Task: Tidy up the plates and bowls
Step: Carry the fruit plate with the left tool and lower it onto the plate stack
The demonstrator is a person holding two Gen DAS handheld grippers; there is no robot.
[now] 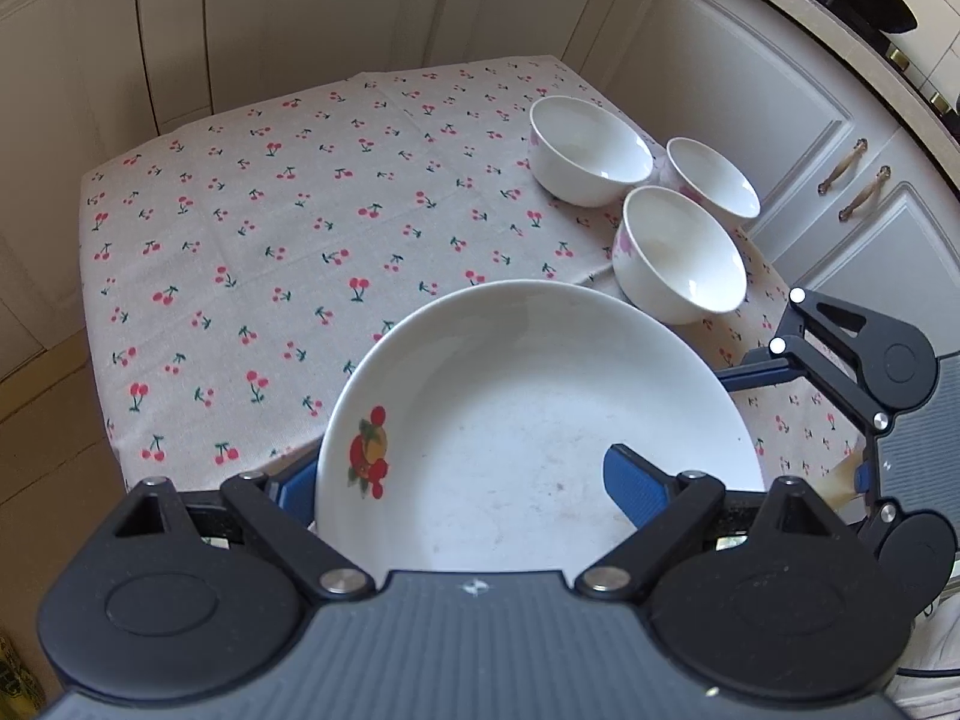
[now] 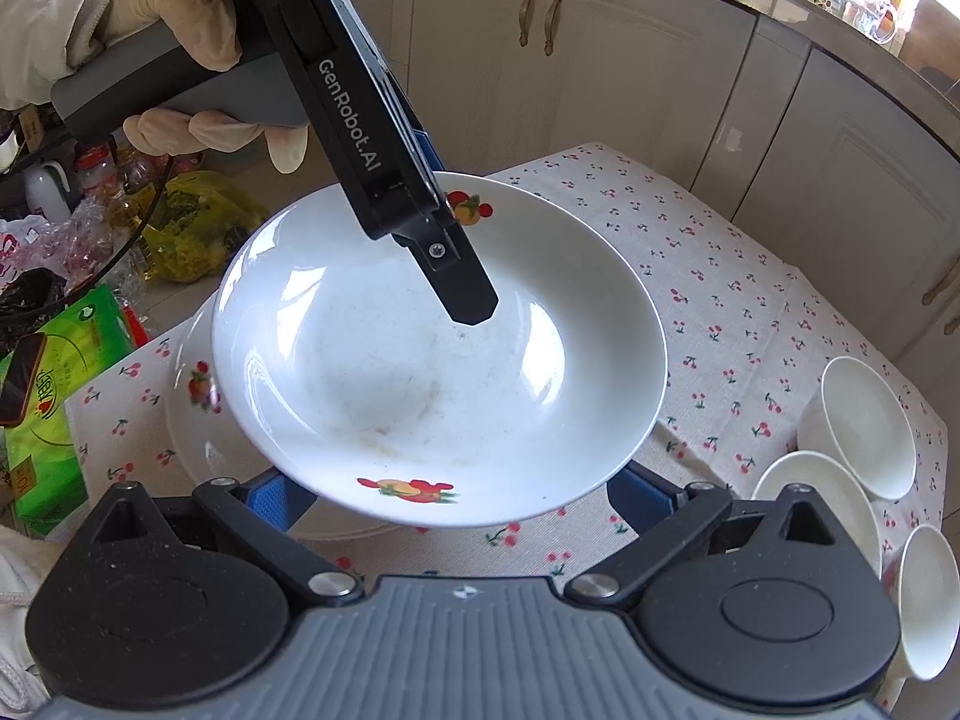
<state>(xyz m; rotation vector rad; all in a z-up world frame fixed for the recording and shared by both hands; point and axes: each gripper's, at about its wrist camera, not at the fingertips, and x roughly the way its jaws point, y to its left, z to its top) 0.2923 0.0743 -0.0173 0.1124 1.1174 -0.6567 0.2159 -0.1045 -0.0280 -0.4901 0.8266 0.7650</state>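
Observation:
A white deep plate (image 1: 510, 420) with a fruit print hangs tilted above the cherry-print tablecloth (image 1: 270, 240). My left gripper (image 1: 465, 480) is shut on its rim, one blue pad (image 1: 636, 486) inside the plate and the other underneath. In the right wrist view its inner finger (image 2: 468, 294) reaches into the plate (image 2: 390, 372). My right gripper (image 2: 459, 495) stands open, both pads beneath the plate's near rim, tips hidden. A second fruit-print plate (image 2: 192, 414) lies on the cloth under the held one. Three white bowls (image 1: 591, 150) (image 1: 711, 180) (image 1: 681, 255) cluster at the table's right edge.
Cream cabinets (image 1: 750, 90) stand close behind and right of the table. Left of the table are a green tissue pack (image 2: 54, 372), a phone (image 2: 21, 378), bags and bottles. A gloved hand (image 2: 180, 18) holds the left gripper's handle. Bare cloth spreads left of the bowls.

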